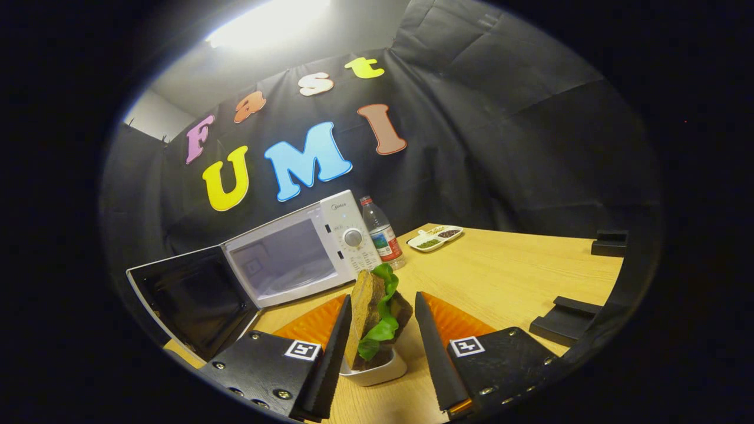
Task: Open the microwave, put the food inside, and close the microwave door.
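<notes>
Sandwich [374, 315] stands upright in a white dish [377, 371] between the fingers of the tool [383, 330], which is spread wide; left finger close or touching, cannot tell, right finger apart. Brown bread, green lettuce. Beyond: microwave [300, 253], door [194, 300] swung open, on wooden table [506, 277]. Bottle [383, 232] beside it.
</notes>
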Motion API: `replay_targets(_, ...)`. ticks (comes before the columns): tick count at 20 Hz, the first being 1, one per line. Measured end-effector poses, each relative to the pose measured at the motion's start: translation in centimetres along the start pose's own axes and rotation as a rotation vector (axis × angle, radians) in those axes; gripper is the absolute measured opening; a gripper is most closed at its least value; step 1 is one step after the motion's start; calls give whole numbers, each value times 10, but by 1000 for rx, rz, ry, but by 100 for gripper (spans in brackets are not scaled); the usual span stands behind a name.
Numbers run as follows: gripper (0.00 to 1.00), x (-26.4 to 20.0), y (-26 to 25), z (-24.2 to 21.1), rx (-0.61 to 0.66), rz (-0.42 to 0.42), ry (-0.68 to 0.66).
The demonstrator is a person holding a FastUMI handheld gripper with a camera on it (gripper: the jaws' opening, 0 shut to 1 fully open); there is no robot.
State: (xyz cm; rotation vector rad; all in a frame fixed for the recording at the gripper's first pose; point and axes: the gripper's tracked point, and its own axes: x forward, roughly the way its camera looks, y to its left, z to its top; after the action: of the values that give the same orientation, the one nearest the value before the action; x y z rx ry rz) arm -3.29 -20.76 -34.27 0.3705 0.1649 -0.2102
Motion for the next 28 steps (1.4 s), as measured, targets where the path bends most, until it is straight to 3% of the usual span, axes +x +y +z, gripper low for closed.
replay_targets(4, 65, 12, -9, -5, 40, 1, 12)
replay_targets(10, 65, 31, 5, -28, 52, 68, 86)
replay_targets(11, 46, 27, 6, -18, 51, 79, 78)
replay_targets(13, 38, 32, 6, -17, 32, 65, 75)
replay_targets(14, 28, 28, 6, -15, 21, 57, 61)
replay_targets(21, 28, 19, 38, 12, -51, 47, 9)
replay_targets(25, 28, 26, 82, 23, -62, 110, 13)
replay_targets(28, 28, 36, 122, 36, -153, 136, -23)
